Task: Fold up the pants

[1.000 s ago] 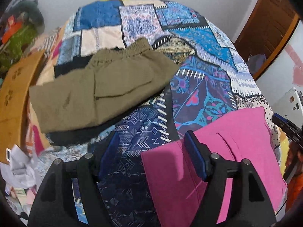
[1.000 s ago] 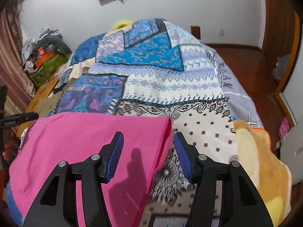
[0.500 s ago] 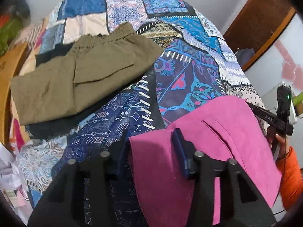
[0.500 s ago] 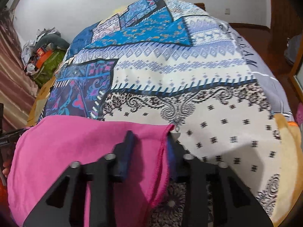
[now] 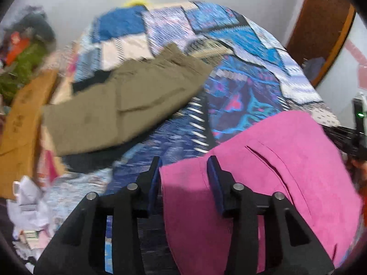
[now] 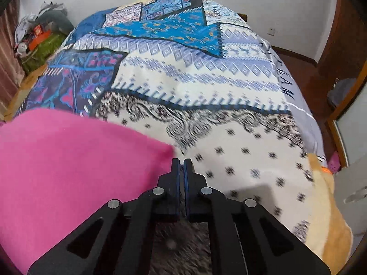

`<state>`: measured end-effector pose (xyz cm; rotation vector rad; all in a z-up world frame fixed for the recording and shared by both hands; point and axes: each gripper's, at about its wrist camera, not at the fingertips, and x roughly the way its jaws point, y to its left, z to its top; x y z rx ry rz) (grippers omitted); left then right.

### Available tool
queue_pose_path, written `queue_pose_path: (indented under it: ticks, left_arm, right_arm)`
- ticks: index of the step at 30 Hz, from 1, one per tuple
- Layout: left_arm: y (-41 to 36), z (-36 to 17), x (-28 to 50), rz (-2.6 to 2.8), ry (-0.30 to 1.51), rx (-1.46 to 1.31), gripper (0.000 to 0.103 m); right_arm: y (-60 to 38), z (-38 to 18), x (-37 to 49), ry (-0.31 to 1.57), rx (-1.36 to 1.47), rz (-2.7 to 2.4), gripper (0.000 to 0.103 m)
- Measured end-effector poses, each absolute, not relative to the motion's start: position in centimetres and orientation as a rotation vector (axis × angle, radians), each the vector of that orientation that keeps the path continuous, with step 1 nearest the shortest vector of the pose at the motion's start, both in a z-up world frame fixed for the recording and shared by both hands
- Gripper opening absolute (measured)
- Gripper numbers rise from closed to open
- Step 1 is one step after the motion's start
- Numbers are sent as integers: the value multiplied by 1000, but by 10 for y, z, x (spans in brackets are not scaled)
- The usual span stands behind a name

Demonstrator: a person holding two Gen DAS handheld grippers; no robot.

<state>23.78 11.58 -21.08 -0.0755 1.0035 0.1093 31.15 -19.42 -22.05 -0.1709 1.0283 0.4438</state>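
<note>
Spread over the bed: a patchwork bedspread (image 6: 206, 96) in blue, white and dark prints, with folded olive-green trousers (image 5: 128, 100) lying toward its left side atop a dark garment (image 5: 91, 83). Beside the bed on the left, a brown cardboard box (image 5: 25, 119) and a heap of clutter (image 6: 39, 39) against the white wall. At the right, a wooden door (image 5: 321, 29) and a tan plush toy (image 6: 330, 210) at the bedspread's near right edge.
</note>
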Motion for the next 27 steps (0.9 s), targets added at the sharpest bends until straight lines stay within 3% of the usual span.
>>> queue_pose_path:
  ticks: [6, 8, 10, 14, 16, 19, 27]
  left_arm:
    - [130, -189, 229, 166, 958, -22, 48]
    - [132, -178, 230, 177, 942, -27, 50]
    - [133, -167, 232, 154, 928, -58, 52]
    - [124, -154, 237, 104, 927, -102, 56]
    - [116, -150, 240, 76, 931, -110, 59]
    - [102, -149, 244, 36, 937, -106, 66]
    - [73, -173, 258, -54, 1037, -74, 70]
  right_arm:
    - [-211, -194, 296, 997, -186, 421, 6]
    - [-213, -178, 293, 970, -157, 421, 14]
    - [-211, -158, 287, 934, -124, 449, 34]
    - [-187, -128, 276, 873, -117, 540, 44]
    - [-172, -120, 268, 863, -123, 585, 58]
    - [-146, -111, 260, 846, -128, 664, 68]
    - [-86, -129, 258, 933, -154, 787, 72]
